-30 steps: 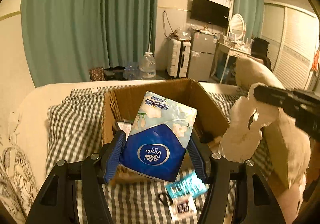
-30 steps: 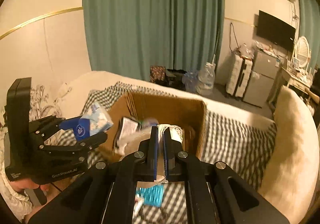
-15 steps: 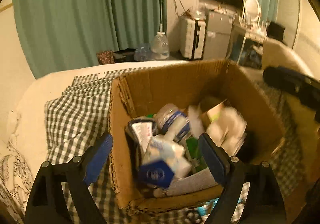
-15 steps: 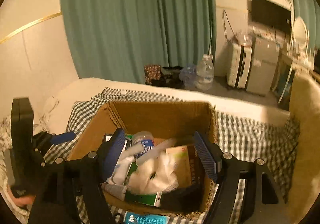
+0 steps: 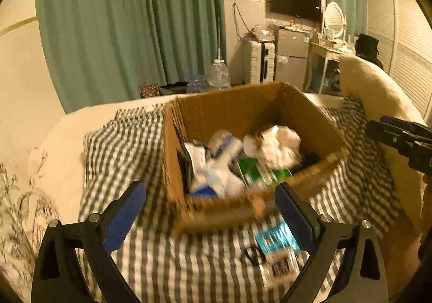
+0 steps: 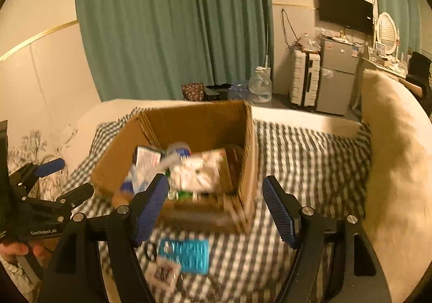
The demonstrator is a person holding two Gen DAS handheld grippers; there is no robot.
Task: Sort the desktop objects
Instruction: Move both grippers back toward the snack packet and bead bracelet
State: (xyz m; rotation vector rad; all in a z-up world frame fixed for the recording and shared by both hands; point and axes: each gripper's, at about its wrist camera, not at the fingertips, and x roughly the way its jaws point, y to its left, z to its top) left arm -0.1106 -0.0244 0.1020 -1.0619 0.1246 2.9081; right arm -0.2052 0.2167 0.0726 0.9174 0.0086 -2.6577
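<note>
A cardboard box [image 5: 251, 124] sits at the middle of the checked blanket [image 5: 127, 157], filled with a white crumpled bag [image 5: 278, 146], a blue tissue pack [image 5: 210, 181] and other blurred items. Both the left gripper [image 5: 210, 211] and the right gripper [image 6: 216, 208] hover with jaws spread wide and empty at the box's near edge. A teal packet [image 6: 186, 254] lies on the blanket just before the box, with a small tag [image 6: 163, 273] beside it.
</note>
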